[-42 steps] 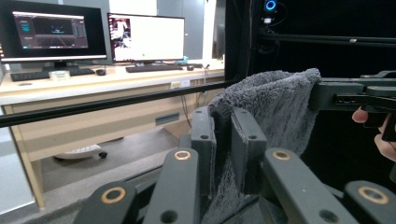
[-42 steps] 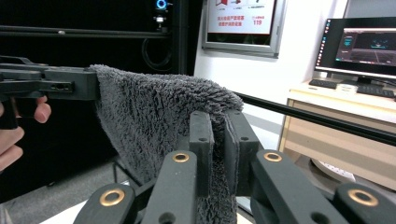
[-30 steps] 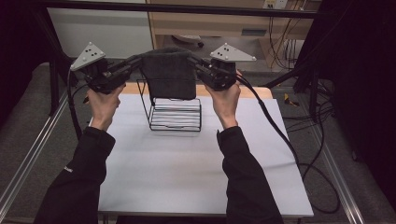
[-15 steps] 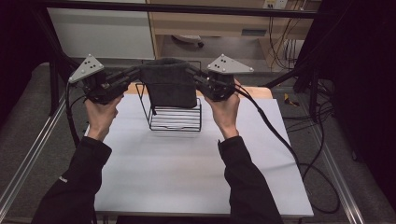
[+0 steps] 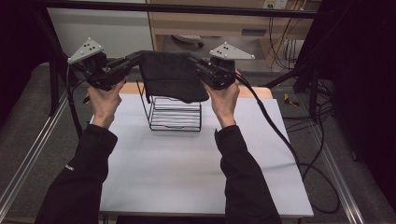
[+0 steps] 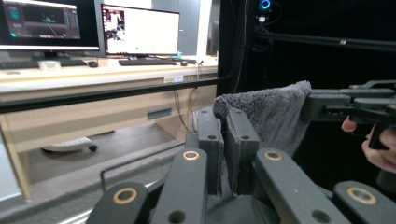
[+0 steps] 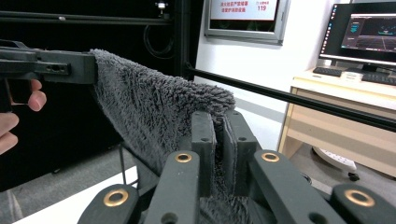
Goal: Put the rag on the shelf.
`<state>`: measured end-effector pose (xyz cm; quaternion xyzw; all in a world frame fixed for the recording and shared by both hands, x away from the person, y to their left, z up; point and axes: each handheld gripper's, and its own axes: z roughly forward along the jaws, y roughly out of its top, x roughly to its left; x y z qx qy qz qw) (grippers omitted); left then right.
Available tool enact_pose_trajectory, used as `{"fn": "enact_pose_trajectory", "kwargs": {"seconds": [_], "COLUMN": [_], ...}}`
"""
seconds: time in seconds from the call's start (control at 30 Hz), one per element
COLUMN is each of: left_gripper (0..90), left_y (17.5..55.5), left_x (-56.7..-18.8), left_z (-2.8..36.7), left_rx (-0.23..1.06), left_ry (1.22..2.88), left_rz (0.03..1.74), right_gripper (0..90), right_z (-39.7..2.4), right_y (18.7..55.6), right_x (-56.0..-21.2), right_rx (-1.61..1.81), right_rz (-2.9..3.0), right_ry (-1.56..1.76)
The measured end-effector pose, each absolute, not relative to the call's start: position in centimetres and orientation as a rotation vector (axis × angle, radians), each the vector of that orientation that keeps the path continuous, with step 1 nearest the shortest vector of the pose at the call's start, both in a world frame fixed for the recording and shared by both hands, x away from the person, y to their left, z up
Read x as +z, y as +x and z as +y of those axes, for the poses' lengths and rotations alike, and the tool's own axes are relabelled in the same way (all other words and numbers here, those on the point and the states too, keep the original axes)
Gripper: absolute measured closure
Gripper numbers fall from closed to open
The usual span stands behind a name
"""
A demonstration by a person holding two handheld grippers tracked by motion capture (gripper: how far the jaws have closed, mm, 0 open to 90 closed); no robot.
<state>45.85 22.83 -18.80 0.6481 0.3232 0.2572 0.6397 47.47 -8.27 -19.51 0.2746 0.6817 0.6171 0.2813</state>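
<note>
Between the two claws, a dark grey fleece towel (image 5: 172,79) hangs stretched over a black wire rack (image 5: 173,114). The left claw (image 5: 135,58) is clamped on one top corner and the right claw (image 5: 193,60) on the other, and the towel's lower edge droops just over the rack's top. Since a second ago both hands have carried the towel a little farther from the person, and the left claw's jaws have just tightened on the fabric pinched between them. By the look of it, the grip is now firm enough to lower the towel onto the rack. Below the claws lies a white tabletop (image 5: 187,168), bare apart from the rack. Beyond them stand a pale wooden desk (image 6: 93,74), two lit monitors (image 6: 140,28) and a keyboard (image 6: 147,61).
</note>
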Motion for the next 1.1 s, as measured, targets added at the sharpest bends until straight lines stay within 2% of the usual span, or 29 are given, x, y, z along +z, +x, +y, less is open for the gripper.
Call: {"fn": "enact_pose_trajectory", "kwargs": {"seconds": [0.47,1.1], "left_gripper": [85.3,84.2], "left_y": [46.0,42.4], "left_x": [-17.6,-21.4], "left_z": [24.3,25.0], "left_rx": [0.587,0.555], "left_ry": [1.407,1.535], "left_rz": [0.735,0.715], "right_gripper": [85.4,84.9], "right_z": [-7.0,-7.7], "right_y": [49.1,45.2], "right_x": [-17.9,-20.3], "right_rx": [1.7,1.642], "right_rz": [1.777,1.92], "right_ry": [0.696,0.527]}}
